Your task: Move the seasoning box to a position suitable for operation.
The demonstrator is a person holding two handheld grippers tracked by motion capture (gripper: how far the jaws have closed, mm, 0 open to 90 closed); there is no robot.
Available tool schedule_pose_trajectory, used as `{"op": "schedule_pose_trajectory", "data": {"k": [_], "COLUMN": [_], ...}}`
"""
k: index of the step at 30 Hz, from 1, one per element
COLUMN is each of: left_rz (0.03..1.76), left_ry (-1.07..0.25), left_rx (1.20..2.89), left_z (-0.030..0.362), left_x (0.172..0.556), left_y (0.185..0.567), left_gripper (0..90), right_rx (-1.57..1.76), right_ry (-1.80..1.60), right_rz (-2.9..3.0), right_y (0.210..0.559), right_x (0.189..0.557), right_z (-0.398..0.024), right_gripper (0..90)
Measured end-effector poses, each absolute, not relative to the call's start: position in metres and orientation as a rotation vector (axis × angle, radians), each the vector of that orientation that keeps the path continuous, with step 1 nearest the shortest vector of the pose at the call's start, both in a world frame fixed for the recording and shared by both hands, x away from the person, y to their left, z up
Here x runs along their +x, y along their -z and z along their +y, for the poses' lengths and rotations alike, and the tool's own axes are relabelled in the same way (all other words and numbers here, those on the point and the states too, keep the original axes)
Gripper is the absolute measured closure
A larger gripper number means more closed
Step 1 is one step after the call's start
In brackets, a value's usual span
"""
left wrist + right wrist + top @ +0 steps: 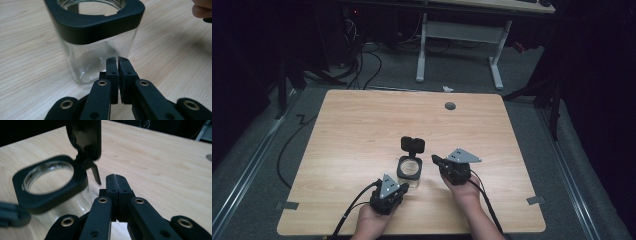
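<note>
Overhead, a square clear glass jar with a black collar (410, 170) stands on the pale wooden table (352, 135), near its front middle, its hinged black lid (412, 144) flipped up at the far side. The left gripper (404, 186), held in the person's left hand (371, 220), sits just in front of the jar on its left; the right gripper (434, 158), in the right hand (466, 192), sits just to the jar's right. A grey round grommet (450, 106) is set in the table farther back.

Along the left gripper (117, 58), the jaws are all but closed, a thin slit between them, nothing held; the glass jar (97, 42) stands just beyond the tips.

Along the right gripper (116, 177), the jaws are pressed together and empty. The jar (50, 187) stands to their left, its open mouth visible and lid (86, 137) upright. No writing or brand is readable anywhere.
</note>
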State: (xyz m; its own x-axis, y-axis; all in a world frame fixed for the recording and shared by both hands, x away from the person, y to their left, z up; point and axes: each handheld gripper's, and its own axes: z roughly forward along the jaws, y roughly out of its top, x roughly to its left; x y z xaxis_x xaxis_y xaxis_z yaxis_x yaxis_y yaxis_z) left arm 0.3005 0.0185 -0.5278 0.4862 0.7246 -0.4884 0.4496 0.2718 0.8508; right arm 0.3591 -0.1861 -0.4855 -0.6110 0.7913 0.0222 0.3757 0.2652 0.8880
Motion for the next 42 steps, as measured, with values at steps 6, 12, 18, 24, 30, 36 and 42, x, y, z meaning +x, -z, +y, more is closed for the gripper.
{"op": "schedule_pose_trajectory", "data": {"k": [6, 12, 18, 24, 30, 36, 42], "left_rz": [1.13, 1.126, 1.124, 1.126, 1.132, 1.154, 1.156], "left_ry": [-0.248, -0.239, -0.243, -0.238, -0.246, -0.248, -0.256], "left_rx": [1.377, 1.385, 1.392, 1.39, 1.383, 1.373, 1.371], "left_z": [0.012, 0.007, 0.006, 0.007, 0.011, 0.017, 0.018], "left_x": [0.301, 0.305, 0.306, 0.306, 0.303, 0.306, 0.306], "left_y": [0.532, 0.532, 0.533, 0.533, 0.532, 0.533, 0.533], "left_gripper": [87.6, 87.7, 87.7, 87.6, 87.0, 87.1, 87.1], "right_rx": [1.075, 1.065, 1.024, 0.97, 1.024, 0.969, 0.959], "right_ry": [-1.351, -1.392, -1.402, -1.386, -1.432, -1.476, -1.456], "right_rz": [2.072, 2.035, 2.06, 2.084, 2.008, 2.012, 2.069], "right_y": [0.469, 0.454, 0.448, 0.456, 0.439, 0.417, 0.426], "right_x": [0.385, 0.401, 0.404, 0.384, 0.399, 0.409, 0.396], "right_z": [-0.179, -0.171, -0.16, -0.159, -0.164, -0.143, -0.14], "right_gripper": [90.0, 90.0, 90.0, 90.0, 90.0, 90.0, 90.0]}}
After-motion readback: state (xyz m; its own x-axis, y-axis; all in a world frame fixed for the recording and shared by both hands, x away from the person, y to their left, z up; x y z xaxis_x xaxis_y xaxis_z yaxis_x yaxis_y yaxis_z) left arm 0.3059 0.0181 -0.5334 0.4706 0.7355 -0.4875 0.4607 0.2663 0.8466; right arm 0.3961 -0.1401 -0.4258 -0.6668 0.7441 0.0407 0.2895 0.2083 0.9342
